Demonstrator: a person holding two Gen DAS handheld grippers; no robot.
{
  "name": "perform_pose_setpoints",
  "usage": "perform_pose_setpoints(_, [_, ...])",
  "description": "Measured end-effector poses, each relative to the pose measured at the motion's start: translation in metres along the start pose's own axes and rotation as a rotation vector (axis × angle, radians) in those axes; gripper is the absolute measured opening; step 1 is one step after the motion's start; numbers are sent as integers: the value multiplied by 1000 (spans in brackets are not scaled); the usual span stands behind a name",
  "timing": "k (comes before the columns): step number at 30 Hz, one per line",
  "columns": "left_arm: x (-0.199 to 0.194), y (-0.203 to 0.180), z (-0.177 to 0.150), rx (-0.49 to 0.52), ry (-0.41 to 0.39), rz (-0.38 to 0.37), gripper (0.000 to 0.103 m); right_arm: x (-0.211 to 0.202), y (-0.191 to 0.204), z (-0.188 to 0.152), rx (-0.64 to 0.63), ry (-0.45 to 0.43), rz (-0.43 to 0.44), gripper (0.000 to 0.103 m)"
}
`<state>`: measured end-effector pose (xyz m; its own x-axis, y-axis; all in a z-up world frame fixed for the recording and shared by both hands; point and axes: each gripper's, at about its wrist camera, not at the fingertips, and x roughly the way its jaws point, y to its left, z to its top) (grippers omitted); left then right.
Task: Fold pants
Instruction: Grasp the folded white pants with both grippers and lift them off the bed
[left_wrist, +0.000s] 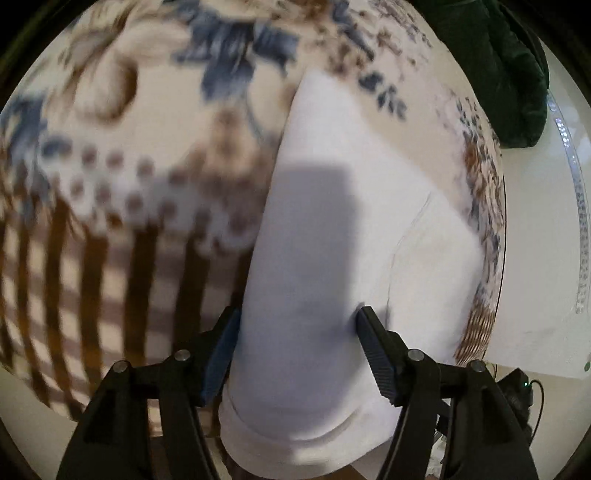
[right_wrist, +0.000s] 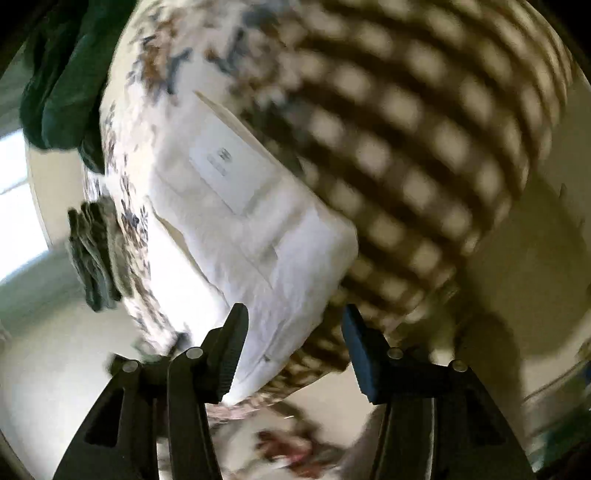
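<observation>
White pants (left_wrist: 332, 236) lay folded on the patterned tablecloth (left_wrist: 122, 155), their near end cut off below the left gripper (left_wrist: 297, 328), fingers spread wide around them, right gripper (right_wrist: 293, 325) likewise open over a blurred pants corner, dark green cloth (left_wrist: 495, 62) beyond the tablecloth edge.

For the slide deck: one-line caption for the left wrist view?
Left gripper, fingers open, straddling white pants lying on a patterned tablecloth.

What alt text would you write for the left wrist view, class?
White pants lie folded on a patterned tablecloth, between the open fingers of the left gripper. A dark green cloth sits at the table's far right edge.
</observation>
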<state>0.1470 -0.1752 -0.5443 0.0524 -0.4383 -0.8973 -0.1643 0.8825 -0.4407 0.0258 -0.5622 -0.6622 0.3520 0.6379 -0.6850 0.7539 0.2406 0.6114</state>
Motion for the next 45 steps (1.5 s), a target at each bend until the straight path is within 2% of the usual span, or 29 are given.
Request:
perform_pose_setpoints(1, [1,1,-4,7,-10,-7,57,9,-1,-2,4,14,25,55])
perform_pose_setpoints(3, [-1,1,-9,50,-36,-6,47,28,-1,-2,9,36,21,55])
perform_pose_setpoints(4, [-2,1,-11,69,-44,-1,42,37,4,-1,-8,21,14,50])
perform_pose_setpoints(5, [-4,4,-12,83,-44,-1,41,39,9,-2,-40,-28,-42,42])
perform_pose_setpoints(7, [-8,14,-11,89,-35,10,41,47,20,2,-69,-43,-112,34])
perform_pose_setpoints(11, [-16,33,-9,43,-15,-24,43,51,32,2,-136,-24,-154,33])
perform_pose_setpoints(12, [-17,31,-10,38,-8,-32,43,52,33,1,-148,-16,-144,37])
perform_pose_setpoints(13, [-18,28,-8,28,-6,-50,42,58,36,2,-155,0,-125,46])
perform_pose_setpoints(15, [-14,21,-3,17,-4,-105,50,74,38,5,-142,26,-52,57])
perform_pose_setpoints(16, [-10,19,-1,16,-2,-120,61,80,35,10,-132,28,-7,60])
perform_pose_setpoints(19, [13,14,7,9,22,-139,61,100,34,15,-126,8,52,65])
perform_pose_setpoints(21, [22,15,12,-14,28,-156,66,108,38,15,-106,3,94,67])
perform_pose_setpoints(24, [24,16,17,-30,32,-173,68,97,44,6,-117,23,204,67])
perform_pose_setpoints(25, [24,18,17,-33,34,-181,68,95,48,3,-141,25,218,67])
perform_pose_setpoints(27, [24,20,17,-35,31,-196,68,100,51,2,-177,23,164,68])
perform_pose_setpoints(29, [23,22,16,-35,33,-200,68,112,39,9,-144,33,159,68])
perform_pose_setpoints(31, [21,26,16,-41,35,-197,68,125,28,19,-82,58,243,77])
perform_pose_setpoints(34, [22,27,15,-49,40,-200,68,130,33,23,-41,96,350,90])
perform_pose_setpoints(37, [23,27,17,-51,41,-205,68,134,51,19,-124,119,334,93])
perform_pose_setpoints(39, [23,25,18,-44,40,-198,68,137,63,20,-204,139,258,93])
perform_pose_setpoints(40, [24,24,18,-40,35,-191,68,142,68,20,-225,140,203,90])
perform_pose_setpoints(42, [24,20,17,-36,26,-181,68,148,75,23,-220,132,138,86])
perform_pose_setpoints(44, [24,19,17,-32,21,-177,68,146,85,23,-199,119,139,78])
perform_pose_setpoints(45, [24,19,18,-36,22,-180,68,137,90,17,-203,105,189,62])
